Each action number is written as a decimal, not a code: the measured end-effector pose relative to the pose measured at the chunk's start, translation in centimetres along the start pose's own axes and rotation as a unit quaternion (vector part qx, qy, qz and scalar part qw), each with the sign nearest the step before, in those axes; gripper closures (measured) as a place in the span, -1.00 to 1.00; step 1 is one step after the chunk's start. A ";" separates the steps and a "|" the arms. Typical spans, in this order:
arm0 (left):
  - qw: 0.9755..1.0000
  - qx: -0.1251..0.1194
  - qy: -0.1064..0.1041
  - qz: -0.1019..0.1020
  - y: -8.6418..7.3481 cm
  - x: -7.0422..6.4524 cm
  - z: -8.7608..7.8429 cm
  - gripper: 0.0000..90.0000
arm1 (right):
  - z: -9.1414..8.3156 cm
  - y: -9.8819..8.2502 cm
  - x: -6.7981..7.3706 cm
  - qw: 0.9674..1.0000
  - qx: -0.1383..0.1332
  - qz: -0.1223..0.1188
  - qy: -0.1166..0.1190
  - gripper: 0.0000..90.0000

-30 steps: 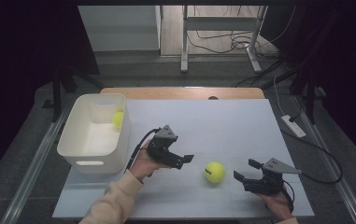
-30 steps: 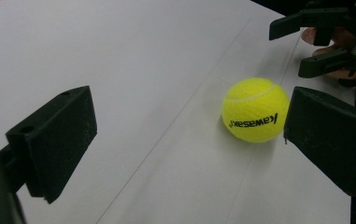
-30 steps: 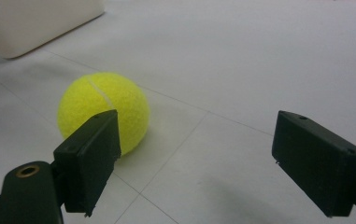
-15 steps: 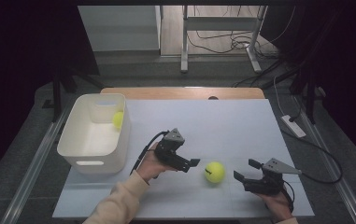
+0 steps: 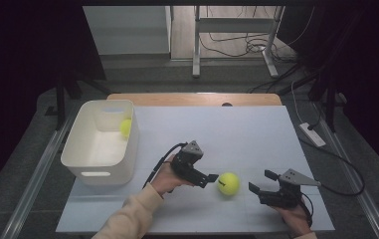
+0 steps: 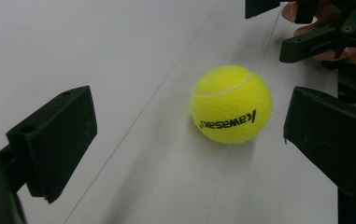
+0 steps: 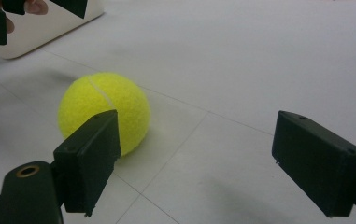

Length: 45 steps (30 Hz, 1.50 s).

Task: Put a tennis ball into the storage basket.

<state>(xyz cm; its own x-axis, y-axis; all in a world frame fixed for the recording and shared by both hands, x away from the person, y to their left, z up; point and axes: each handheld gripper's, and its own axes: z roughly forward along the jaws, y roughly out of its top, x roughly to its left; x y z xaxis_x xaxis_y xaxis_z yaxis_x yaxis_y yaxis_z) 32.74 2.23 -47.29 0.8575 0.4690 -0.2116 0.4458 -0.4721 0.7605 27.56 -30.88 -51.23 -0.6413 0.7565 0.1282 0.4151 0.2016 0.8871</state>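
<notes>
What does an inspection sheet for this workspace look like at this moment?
Surface: white table top, bare apart from the items below.
Job's things: yellow tennis ball on the table between the two tools; white bin at the left holds a second yellow ball.
Clutter: nothing seen.
Grippers: left tool open, jaws either side of the ball's line, not touching it; right tool open, beside the ball.
Cables: one trails from each tool; power strip and loose cables on the floor.
Surroundings: dark room, metal frame legs behind the table.
</notes>
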 end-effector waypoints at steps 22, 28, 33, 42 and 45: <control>0.999 0.020 -0.031 0.018 0.3 -1.2 2.1 -0.93 | 0.0 0.0 0.0 1.000 -0.001 0.002 0.000 -0.66; 0.999 0.025 -0.039 0.015 0.4 -1.4 2.9 -0.93 | 0.0 0.0 -0.1 1.000 -0.002 0.003 0.001 -0.66; 0.998 0.032 -0.043 0.017 0.4 -1.6 3.6 -0.93 | 0.0 0.0 -0.1 1.000 -0.001 0.003 0.000 -0.66; 0.998 0.048 -0.047 0.021 0.4 -1.9 4.9 -0.93 | 0.0 0.1 -0.1 1.000 -0.001 0.007 0.001 -0.66; 0.997 0.057 -0.047 0.026 0.4 -2.1 5.5 -0.93 | 0.0 0.1 -0.1 1.000 -0.002 0.007 0.000 -0.66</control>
<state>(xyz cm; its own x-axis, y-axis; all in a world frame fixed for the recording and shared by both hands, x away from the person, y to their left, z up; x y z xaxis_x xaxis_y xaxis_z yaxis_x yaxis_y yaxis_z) 32.51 -3.04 -49.88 0.8981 0.3725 -0.2338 0.4215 -0.5777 0.6990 27.65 -30.97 -51.18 -0.6355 0.7590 0.1415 0.4220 0.1880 0.8869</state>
